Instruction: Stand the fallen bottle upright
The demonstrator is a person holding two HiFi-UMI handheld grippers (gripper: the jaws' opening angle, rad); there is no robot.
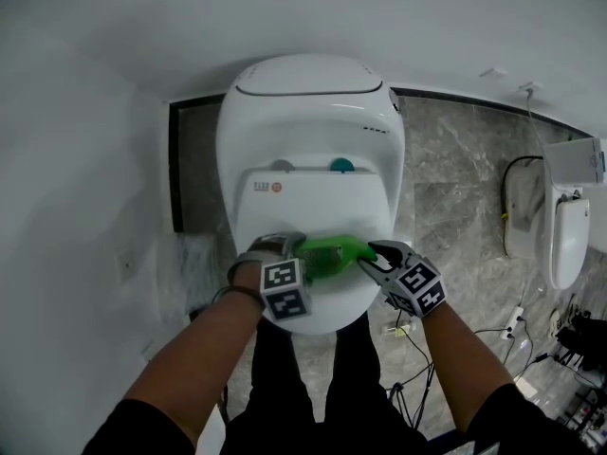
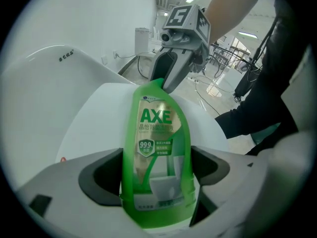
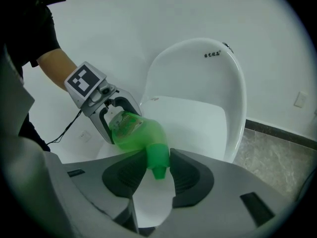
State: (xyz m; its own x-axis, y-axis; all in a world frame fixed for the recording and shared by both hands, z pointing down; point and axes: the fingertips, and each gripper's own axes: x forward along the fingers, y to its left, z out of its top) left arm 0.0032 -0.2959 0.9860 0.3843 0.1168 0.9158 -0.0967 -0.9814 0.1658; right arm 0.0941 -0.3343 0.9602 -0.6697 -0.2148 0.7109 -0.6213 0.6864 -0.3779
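Note:
A green AXE bottle (image 1: 327, 254) lies on its side on the closed white toilet lid (image 1: 313, 202), with its cap pointing right. My left gripper (image 1: 302, 254) is shut on the wide bottom end of the bottle (image 2: 157, 152), and both pads press its sides. In the right gripper view my right gripper (image 3: 156, 170) is shut on the green cap and neck (image 3: 158, 157), with the bottle body (image 3: 133, 130) beyond it. From the left gripper view the right gripper (image 2: 166, 81) shows at the far end of the bottle. The left gripper (image 3: 116, 120) shows behind the bottle in the right gripper view.
The toilet's tank (image 1: 303, 93) stands against the white wall, with a teal button (image 1: 341, 165) behind the lid. A second white fixture (image 1: 569, 226) hangs at the right. Cables (image 1: 517, 325) lie on the grey marble floor. The person's legs stand at the toilet's front.

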